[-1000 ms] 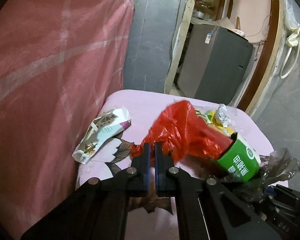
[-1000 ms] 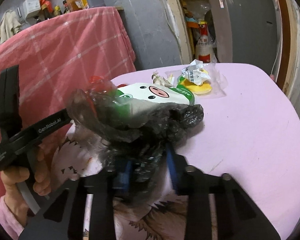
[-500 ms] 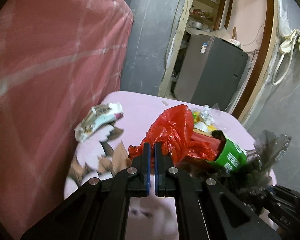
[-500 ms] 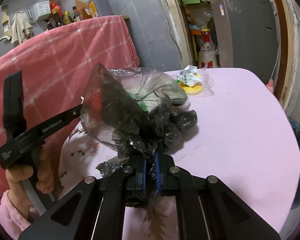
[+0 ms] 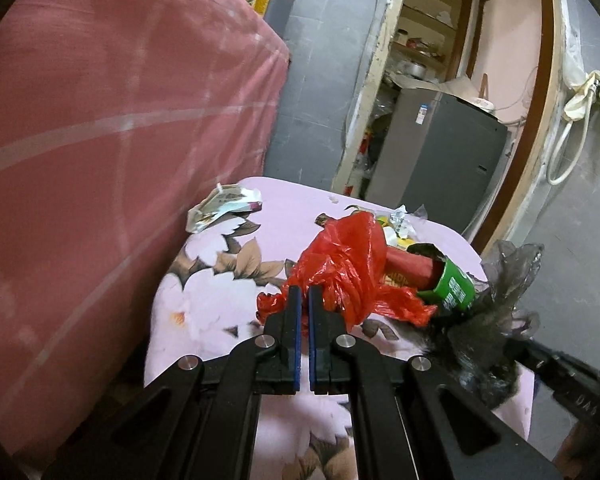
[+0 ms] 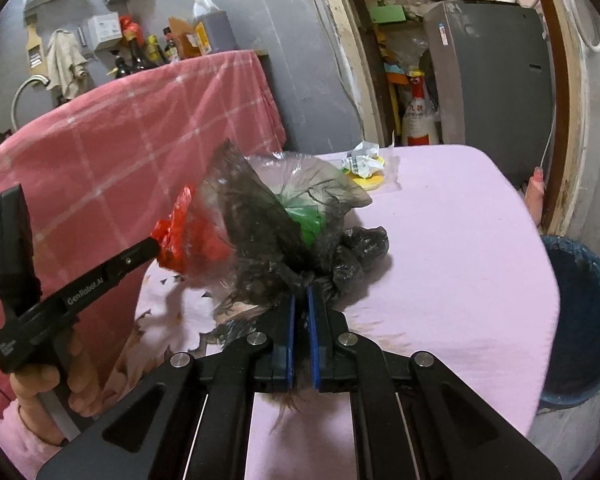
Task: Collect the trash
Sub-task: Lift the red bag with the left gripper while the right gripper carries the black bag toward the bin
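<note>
We hold the left gripper [image 5: 304,300] with its jaws pressed together on a twisted edge of the red plastic bag [image 5: 348,264], which bulges just beyond the fingertips above the pink floral tablecloth [image 5: 208,300]; tucked against the red bag on its right lies a green carton [image 5: 452,288] with a red packet [image 5: 410,264] poking out of its open end; the dark translucent bag [image 5: 500,304] sits to the right of the carton, crumpled and partly wrapped round it; we hold the right gripper [image 6: 300,304] with its jaws closed tight on the gathered neck of that same dark bag [image 6: 276,232], whose thin film fans up over the green carton [image 6: 304,224]; seen from the right wrist, the left gripper [image 6: 156,246] comes in from the left with the red bag [image 6: 180,236] pinched at its tip, and a hand [image 6: 56,380] in a pink sleeve grips its handle; beyond the red bag, on the cloth, rest a crumpled white wrapper [image 5: 224,206] by the pink checked cover [image 5: 100,140] and a heap of foil and yellow scraps [image 5: 396,224]; right of the table a blue bin [image 6: 580,320] stands on the floor.
</note>
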A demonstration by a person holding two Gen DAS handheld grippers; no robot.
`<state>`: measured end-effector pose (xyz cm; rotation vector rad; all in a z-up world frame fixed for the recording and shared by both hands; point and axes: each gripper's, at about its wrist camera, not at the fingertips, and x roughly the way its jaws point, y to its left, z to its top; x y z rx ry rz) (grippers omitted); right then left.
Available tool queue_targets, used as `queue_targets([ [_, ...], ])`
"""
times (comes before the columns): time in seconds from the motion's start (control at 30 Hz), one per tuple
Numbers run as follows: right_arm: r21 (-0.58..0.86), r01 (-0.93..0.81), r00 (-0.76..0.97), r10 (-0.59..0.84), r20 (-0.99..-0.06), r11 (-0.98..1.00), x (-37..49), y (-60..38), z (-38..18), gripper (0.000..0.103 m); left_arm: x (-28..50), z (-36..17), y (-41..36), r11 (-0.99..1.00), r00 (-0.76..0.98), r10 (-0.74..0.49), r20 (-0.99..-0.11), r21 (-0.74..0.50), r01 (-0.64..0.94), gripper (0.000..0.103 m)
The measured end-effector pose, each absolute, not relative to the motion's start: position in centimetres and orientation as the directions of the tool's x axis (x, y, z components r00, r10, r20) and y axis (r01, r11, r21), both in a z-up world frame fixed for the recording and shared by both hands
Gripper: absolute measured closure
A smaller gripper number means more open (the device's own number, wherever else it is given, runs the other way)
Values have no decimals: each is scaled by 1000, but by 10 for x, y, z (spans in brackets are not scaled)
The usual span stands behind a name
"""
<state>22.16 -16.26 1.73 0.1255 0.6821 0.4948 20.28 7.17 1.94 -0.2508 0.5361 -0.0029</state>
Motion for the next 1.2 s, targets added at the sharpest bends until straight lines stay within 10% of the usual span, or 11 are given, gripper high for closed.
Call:
queue_targets([
  [0.37, 282, -410, 663, 496, -561, 867, 217, -166, 18, 96, 180, 14, 58, 970, 855, -28, -518, -222, -102, 102],
  [0.5, 301, -395, 656, 496, -569, 868, 223, -162, 11, 57, 181, 11, 67, 963, 856, -17, -517, -239, -125, 102],
  [0.7, 282, -362, 635, 457, -623, 888, 242, -144, -1, 54, 183, 8, 82, 943, 853, -49, -520, -306, -132, 102],
  [1.0, 194, -297, 614, 343, -711, 935, 257, -129, -15, 56, 180, 10, 84, 938, 852, -71, -519, -326, -120, 102],
  [1.2, 184, -288, 610, 329, -721, 940, 251, -138, -15, 89, 177, 12, 77, 946, 854, -76, -515, -307, -101, 102],
])
